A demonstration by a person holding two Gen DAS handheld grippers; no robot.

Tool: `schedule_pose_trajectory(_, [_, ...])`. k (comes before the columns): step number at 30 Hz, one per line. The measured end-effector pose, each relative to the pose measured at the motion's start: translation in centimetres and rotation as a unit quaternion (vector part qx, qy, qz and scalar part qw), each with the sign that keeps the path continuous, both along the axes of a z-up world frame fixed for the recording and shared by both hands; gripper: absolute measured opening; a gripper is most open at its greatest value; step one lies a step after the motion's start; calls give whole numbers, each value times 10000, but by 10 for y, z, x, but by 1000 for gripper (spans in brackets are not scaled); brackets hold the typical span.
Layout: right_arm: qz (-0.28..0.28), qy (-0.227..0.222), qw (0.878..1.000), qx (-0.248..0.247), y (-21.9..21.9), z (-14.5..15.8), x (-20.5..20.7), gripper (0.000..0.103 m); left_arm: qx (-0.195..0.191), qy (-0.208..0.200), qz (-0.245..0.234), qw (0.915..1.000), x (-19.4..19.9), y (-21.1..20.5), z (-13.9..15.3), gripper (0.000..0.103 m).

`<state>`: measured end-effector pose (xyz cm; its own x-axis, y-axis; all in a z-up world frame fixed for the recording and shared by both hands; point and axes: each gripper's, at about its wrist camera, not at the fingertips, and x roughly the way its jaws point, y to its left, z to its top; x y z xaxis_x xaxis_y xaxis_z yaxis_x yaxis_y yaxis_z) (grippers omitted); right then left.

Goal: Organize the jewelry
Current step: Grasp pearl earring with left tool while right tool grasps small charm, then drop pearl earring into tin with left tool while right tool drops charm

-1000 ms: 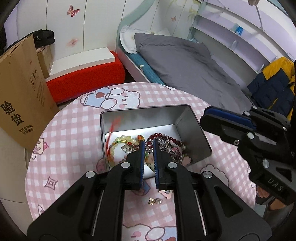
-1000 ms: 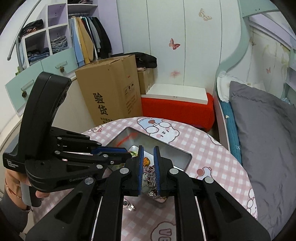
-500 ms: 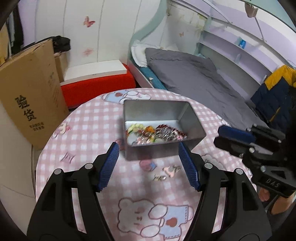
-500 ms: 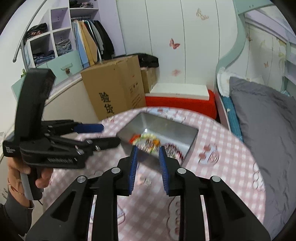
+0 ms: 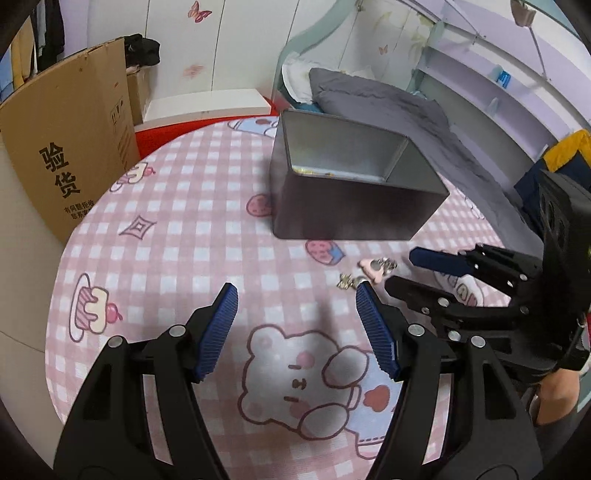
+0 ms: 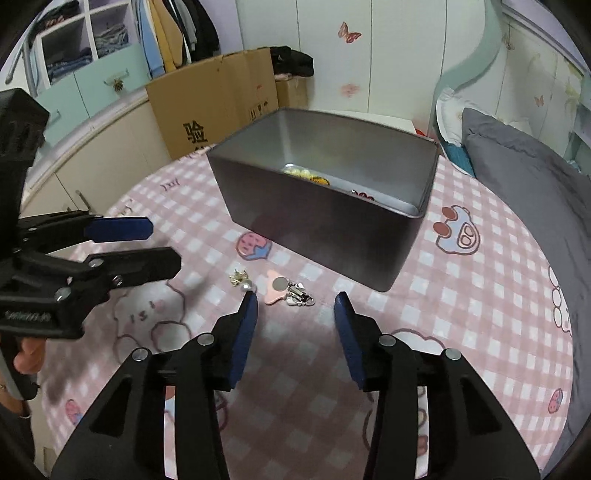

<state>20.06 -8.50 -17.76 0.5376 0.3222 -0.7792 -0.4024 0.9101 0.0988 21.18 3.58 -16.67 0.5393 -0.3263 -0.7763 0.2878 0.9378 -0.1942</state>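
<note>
place: home bedroom | bed: grey duvet [image 6: 517,177] and pillow in a curved mint frame | storage: open wardrobe [image 6: 122,40] with hanging clothes, lilac wall shelves [image 5: 480,85] | walls: butterfly stickers [image 6: 349,32] | table: round, pink checked cartoon cloth [image 5: 177,229] | clutter: cardboard box [image 5: 70,136] by the wall

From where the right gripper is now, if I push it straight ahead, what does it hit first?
Probably the pink charm and silver clip lying on the tablecloth, just ahead of the open right gripper. The metal tin stands further back.
</note>
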Motion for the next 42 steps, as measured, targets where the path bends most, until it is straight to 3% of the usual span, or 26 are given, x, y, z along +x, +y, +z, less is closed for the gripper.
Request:
schedule_pose_trajectory(7, [173,-50,9998,-98,10,-7,10,41,100,23,-102,9999,1,-7,-8,66])
schedule_pose_trajectory(11, [212,-128,9992,-318,11,-10,10,22,120,29,-192,9997,3,-14,-12,66])
schedule_pose_trajectory(15, [272,-160,9988,-365,8,-10,6,14,155,34,-299,9994,5,-24,-14,66])
schedule_pose_trajectory(18, [199,-119,9993,-278,-2,-9,3,13,241,-37,-444,9987,6,-36,-15,65])
schedule_pose_trajectory(21, [104,-110,9996,-246,-10,-7,0,13,318,-17,-526,9981,9,-45,-18,52])
schedule_pose_trajectory(33, [73,-193,9998,83,-21,12,-9,13,692,-151,-543,9960,11,-58,-22,15])
schedule_pose_trajectory(42, [124,-403,9988,229,-27,36,-22,13,283,-122,-556,9980,4,-46,-12,14])
